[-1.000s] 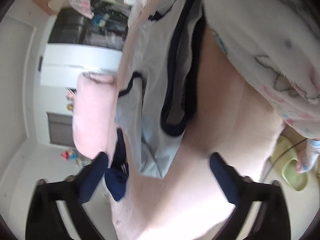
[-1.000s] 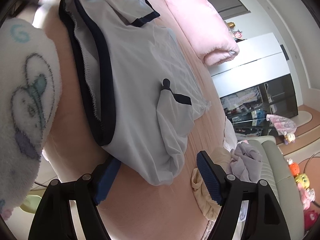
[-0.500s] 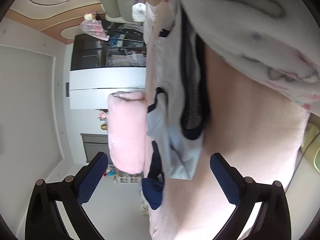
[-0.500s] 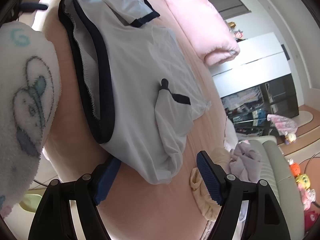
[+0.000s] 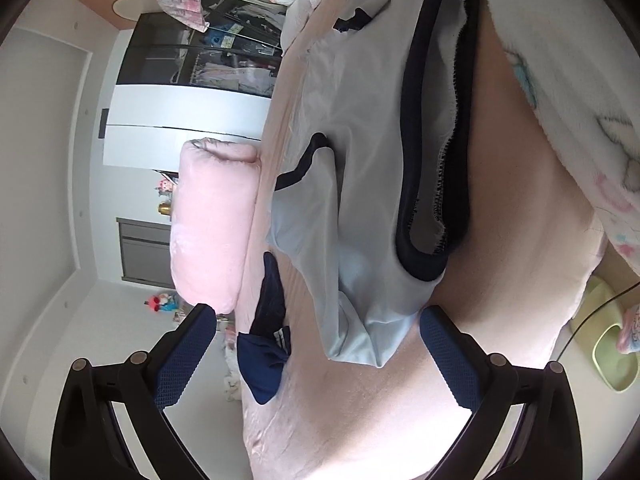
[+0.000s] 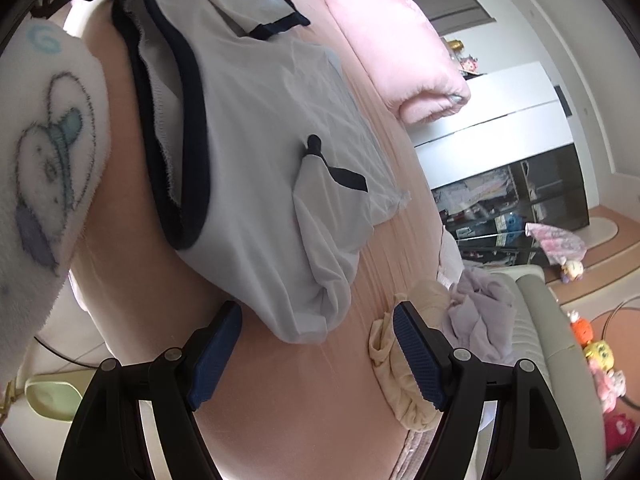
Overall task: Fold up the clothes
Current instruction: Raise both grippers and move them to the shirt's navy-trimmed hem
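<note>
Left wrist view: my left jaws (image 5: pixel 316 344) stand wide, empty, the pale blue shirt (image 5: pixel 360 184) lying on the bed (image 5: pixel 500 240) just ahead between them. Right wrist view: my right jaws (image 6: pixel 318 334) gape too, the shirt's corner just ahead of them.

White walls, bright daylight. Pink bed (image 6: pixel 304 392) with pink pillow (image 6: pixel 396 52); beyond, white-and-black cabinet (image 6: pixel 516 152), grey sofa (image 6: pixel 560 360).

The shirt (image 6: pixel 260 152) lies spread on the bed (image 6: pixel 320 392), with the pillow (image 6: pixel 400 52) beyond it.
</note>
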